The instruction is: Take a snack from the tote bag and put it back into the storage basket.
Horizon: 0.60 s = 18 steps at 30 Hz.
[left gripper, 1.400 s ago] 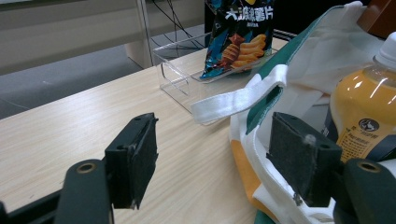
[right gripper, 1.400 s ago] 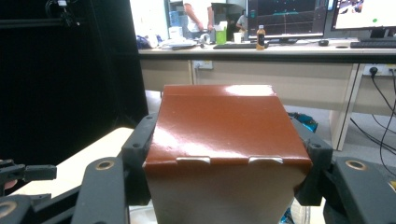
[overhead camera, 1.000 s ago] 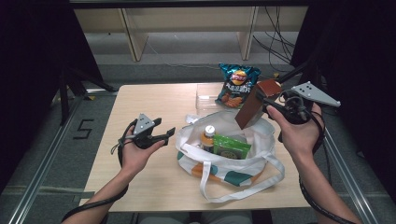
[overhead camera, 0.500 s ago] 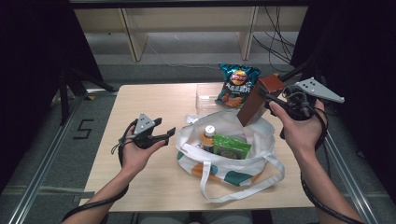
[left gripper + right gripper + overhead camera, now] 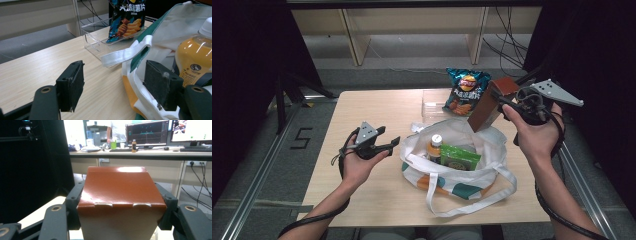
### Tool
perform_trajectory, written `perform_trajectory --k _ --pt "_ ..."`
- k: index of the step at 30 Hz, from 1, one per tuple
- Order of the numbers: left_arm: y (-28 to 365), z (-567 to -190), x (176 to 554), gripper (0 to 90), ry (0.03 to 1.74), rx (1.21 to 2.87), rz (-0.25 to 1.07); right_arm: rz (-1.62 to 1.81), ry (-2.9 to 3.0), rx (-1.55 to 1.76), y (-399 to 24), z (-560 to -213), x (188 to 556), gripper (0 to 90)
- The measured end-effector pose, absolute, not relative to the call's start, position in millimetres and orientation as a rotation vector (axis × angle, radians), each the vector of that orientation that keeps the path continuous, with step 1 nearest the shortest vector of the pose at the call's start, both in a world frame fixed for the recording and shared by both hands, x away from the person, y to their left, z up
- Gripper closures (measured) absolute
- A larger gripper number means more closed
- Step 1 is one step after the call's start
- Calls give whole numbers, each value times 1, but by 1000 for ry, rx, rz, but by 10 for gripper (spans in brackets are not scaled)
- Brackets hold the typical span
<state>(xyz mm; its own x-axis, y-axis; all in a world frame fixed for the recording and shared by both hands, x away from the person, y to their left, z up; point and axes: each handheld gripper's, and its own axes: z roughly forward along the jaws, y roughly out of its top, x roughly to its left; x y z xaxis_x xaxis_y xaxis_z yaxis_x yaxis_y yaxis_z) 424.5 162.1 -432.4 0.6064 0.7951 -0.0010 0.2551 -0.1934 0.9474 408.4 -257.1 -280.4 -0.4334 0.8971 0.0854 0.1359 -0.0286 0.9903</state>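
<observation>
Holding a reddish-brown cardboard box [image 5: 488, 104] clear of the tabletop [image 5: 377, 107], the right gripper [image 5: 507, 102] has its jaws clamped on the box's two sides, as the right gripper view confirms [image 5: 121, 195]. The box hangs tilted above the far right rim of the white cloth tote bag with green and orange trim [image 5: 492, 142], which lies open on the tabletop. Inside the bag sit a bottle of orange drink with a white cap [image 5: 435, 147] and a green snack packet [image 5: 459, 157]. A blue crisp packet [image 5: 466, 91] rests in a clear plastic tray [image 5: 432, 102] beyond the bag.

The left gripper [image 5: 387, 144] stands with its jaws open and empty, just beside the bag's near left rim [image 5: 140, 75].

Judgement: whichever way the box is travelling, it should be kept clear of the bottle and the bag's rim. The left jaws are well placed to pinch the rim and steady the mouth. The box's smooth faces may slip; grip pressure should hold until it is set down.
</observation>
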Motion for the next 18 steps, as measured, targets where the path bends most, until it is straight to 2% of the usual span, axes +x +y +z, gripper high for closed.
perform_trajectory --k 18 --pt "162 -432 424 315 867 1740 618 1500 1568 1120 -264 -277 419 397"
